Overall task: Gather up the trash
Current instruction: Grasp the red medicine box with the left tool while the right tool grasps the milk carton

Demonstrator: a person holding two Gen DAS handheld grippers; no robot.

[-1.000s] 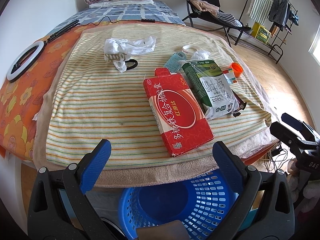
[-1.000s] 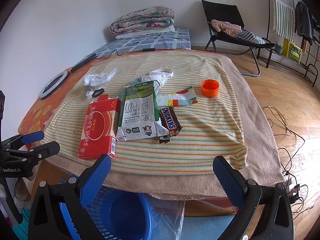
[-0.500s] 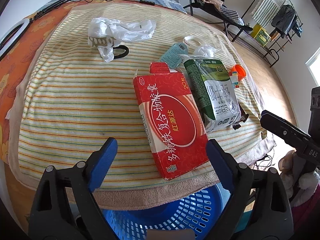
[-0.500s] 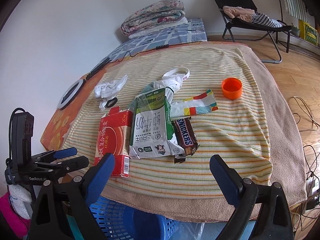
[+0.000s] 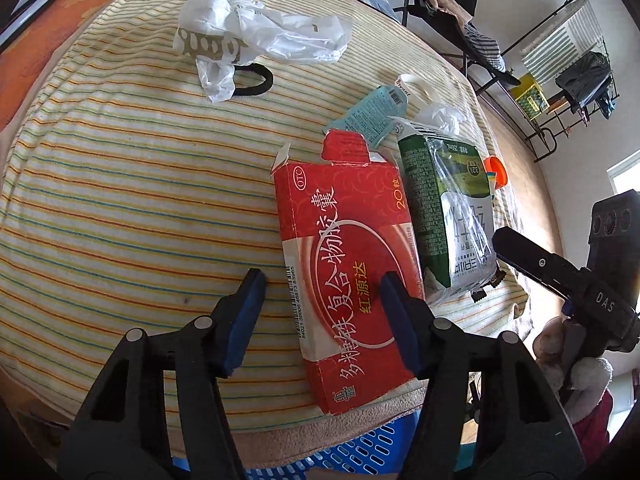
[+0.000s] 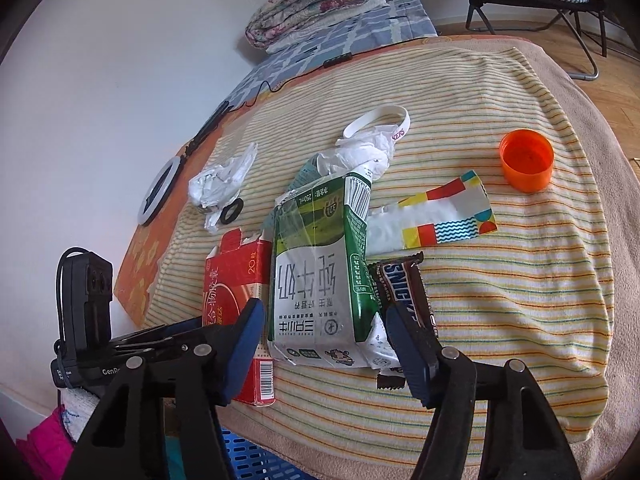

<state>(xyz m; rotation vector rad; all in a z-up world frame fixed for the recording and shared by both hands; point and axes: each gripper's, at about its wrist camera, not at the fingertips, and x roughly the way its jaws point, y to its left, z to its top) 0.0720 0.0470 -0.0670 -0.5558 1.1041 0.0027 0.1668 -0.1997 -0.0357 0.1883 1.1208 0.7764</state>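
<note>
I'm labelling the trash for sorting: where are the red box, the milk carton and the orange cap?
red box [image 5: 352, 240]: left wrist view, middle of its printed top face.
milk carton [image 6: 316, 276]: right wrist view, centre of its crumpled front.
orange cap [image 6: 526, 164]: right wrist view, inside its hollow.

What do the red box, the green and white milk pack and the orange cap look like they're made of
Red box: thin printed cardboard with a slight sheen; its torn tuck flap shows pale board edges.
Milk pack: glossy coated carton, crushed flat, apparently with creased clear film over it.
Orange cap: smooth moulded plastic, judging by its even colour and thin round wall.
</note>
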